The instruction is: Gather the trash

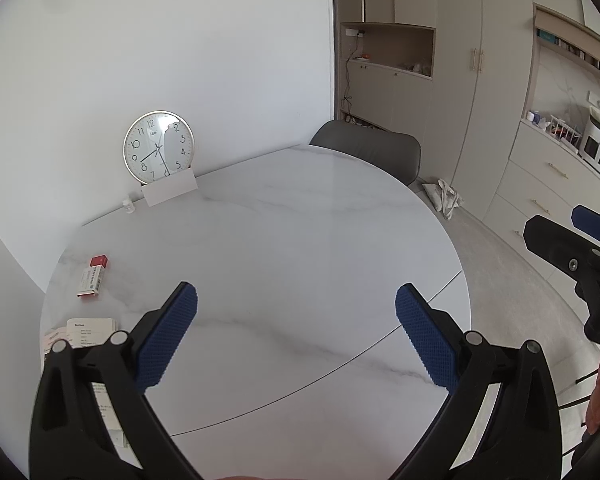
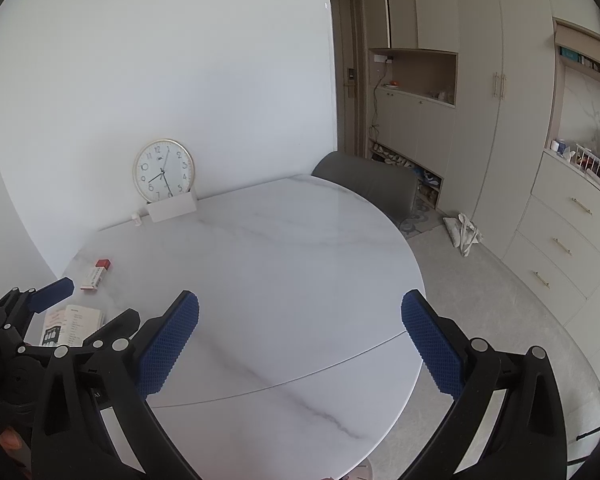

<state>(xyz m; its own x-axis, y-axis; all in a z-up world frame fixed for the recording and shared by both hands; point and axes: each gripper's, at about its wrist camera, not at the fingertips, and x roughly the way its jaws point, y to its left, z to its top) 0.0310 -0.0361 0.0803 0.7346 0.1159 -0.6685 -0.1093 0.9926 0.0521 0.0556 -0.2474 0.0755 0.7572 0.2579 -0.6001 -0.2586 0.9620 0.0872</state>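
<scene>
A small red-and-white carton lies on the round white marble table at its left side; it also shows in the right wrist view. A printed paper leaflet lies near the table's left front edge, partly hidden by my left finger; it also shows in the right wrist view. My left gripper is open and empty above the table's front. My right gripper is open and empty, to the right of the left one. The left gripper appears in the right wrist view, over the leaflet.
A wall clock leans on the wall behind a white card holder, with a tiny bottle beside it. A grey chair stands at the far side. Cabinets line the right; a white bag lies on the floor.
</scene>
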